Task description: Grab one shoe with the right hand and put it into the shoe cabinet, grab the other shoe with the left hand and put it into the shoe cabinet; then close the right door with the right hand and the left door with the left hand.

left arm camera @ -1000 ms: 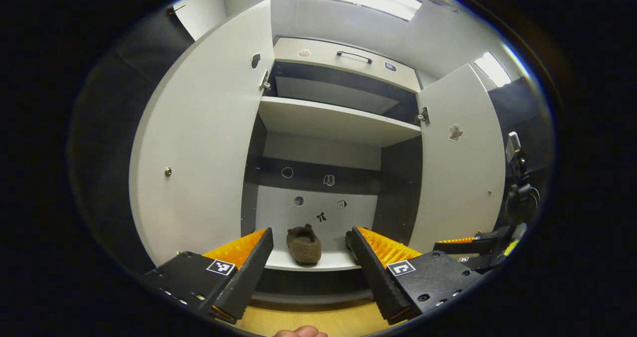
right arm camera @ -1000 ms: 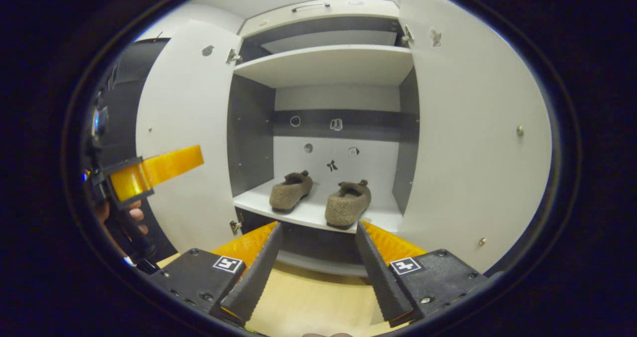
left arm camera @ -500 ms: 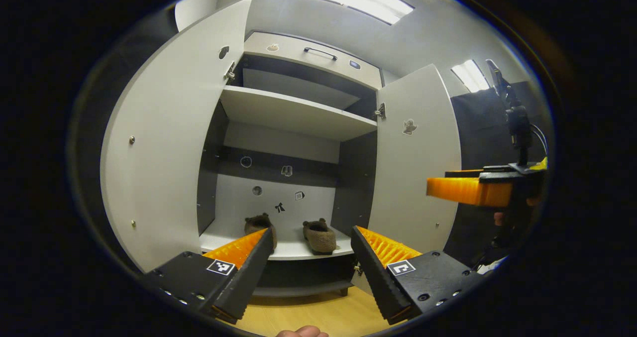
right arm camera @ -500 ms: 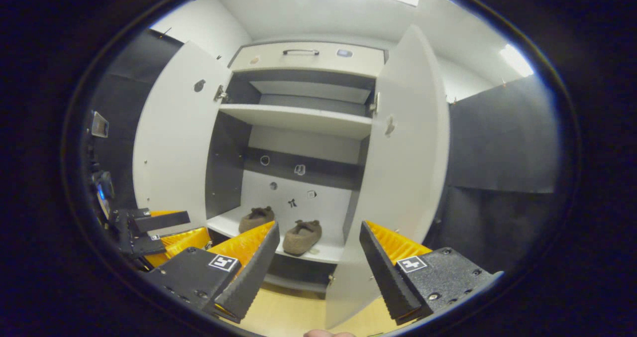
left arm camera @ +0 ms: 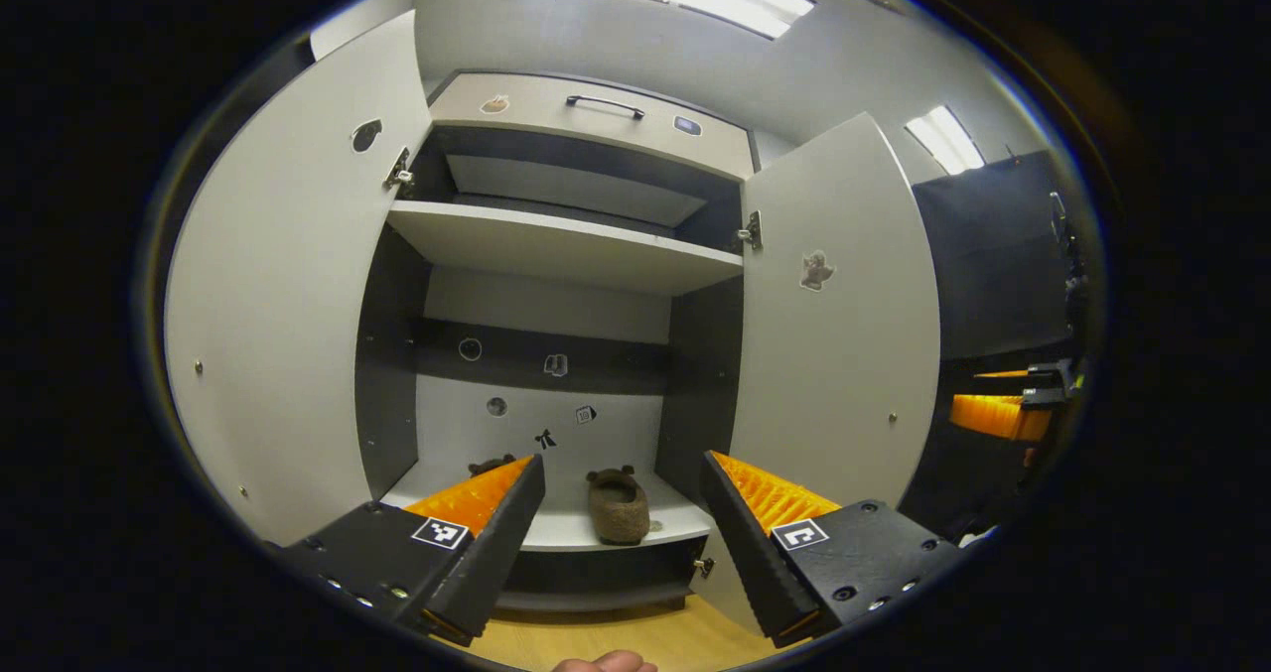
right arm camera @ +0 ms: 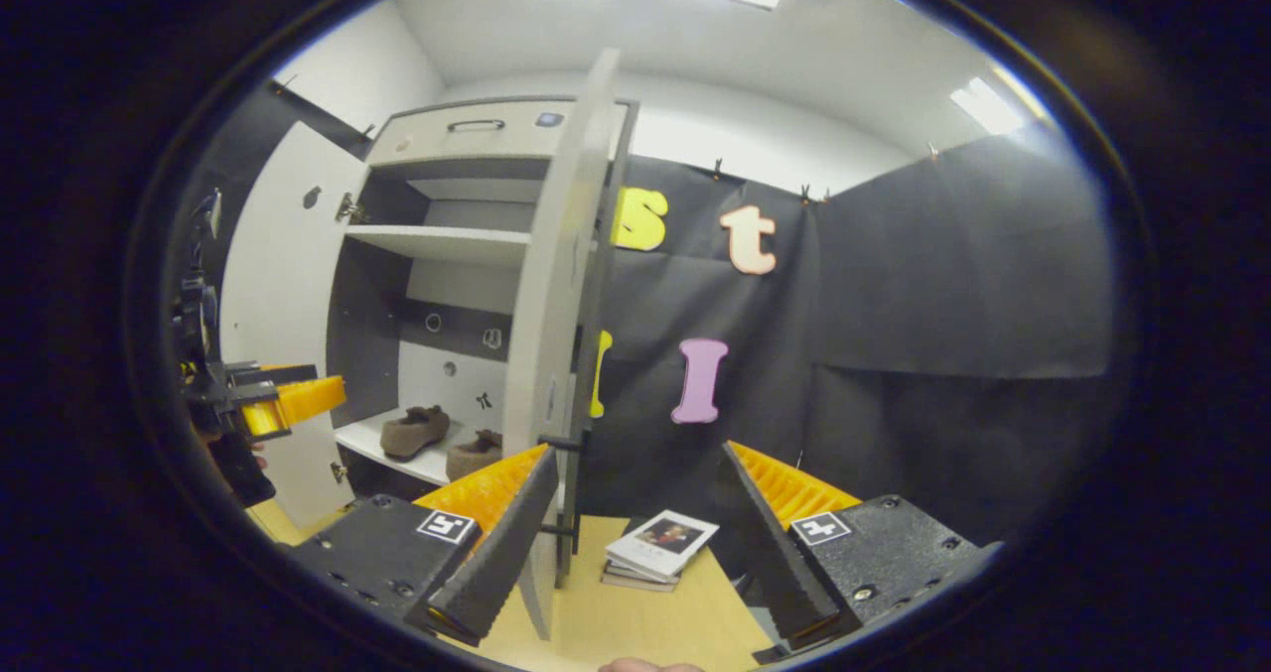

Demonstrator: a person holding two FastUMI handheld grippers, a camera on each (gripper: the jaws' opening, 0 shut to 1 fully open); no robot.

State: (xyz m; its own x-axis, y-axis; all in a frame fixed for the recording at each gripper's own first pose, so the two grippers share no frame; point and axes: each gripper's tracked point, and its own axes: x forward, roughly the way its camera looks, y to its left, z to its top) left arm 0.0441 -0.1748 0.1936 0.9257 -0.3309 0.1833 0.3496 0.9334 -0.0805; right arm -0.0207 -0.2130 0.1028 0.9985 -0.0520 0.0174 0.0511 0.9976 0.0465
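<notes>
The left hand-held gripper (left arm camera: pixel 621 533) hangs in front of the shoe cabinet (left arm camera: pixel 586 121) with its fingers spread wide and nothing between them. Through the gap, in the left gripper view, one brown shoe (left arm camera: pixel 618 505) sits on the bottom shelf (left arm camera: pixel 556 528), toe toward the back wall; the other shoe (left arm camera: pixel 490 466) lies to its left, mostly hidden behind the left finger. Both doors stand open: the left door (left arm camera: pixel 278 295) is swung wide, and the right door (left arm camera: pixel 839 335) angles outward from its hinge.

The right hand-held gripper (right arm camera: pixel 635 543) is also open and empty, held off to the right of the cabinet. In the right gripper view the right door (right arm camera: pixel 556 285) shows nearly edge-on, just beyond that gripper's left finger. Past the door, the two shoes (right arm camera: pixel 415 432) rest side by side on the bottom shelf. A small stack of books (right arm camera: pixel 660 548) lies on the wooden floor (right arm camera: pixel 635 632) between the fingers, near the black cloth wall. The left hand-held gripper appears at the left edge of this view, near the left door.
</notes>
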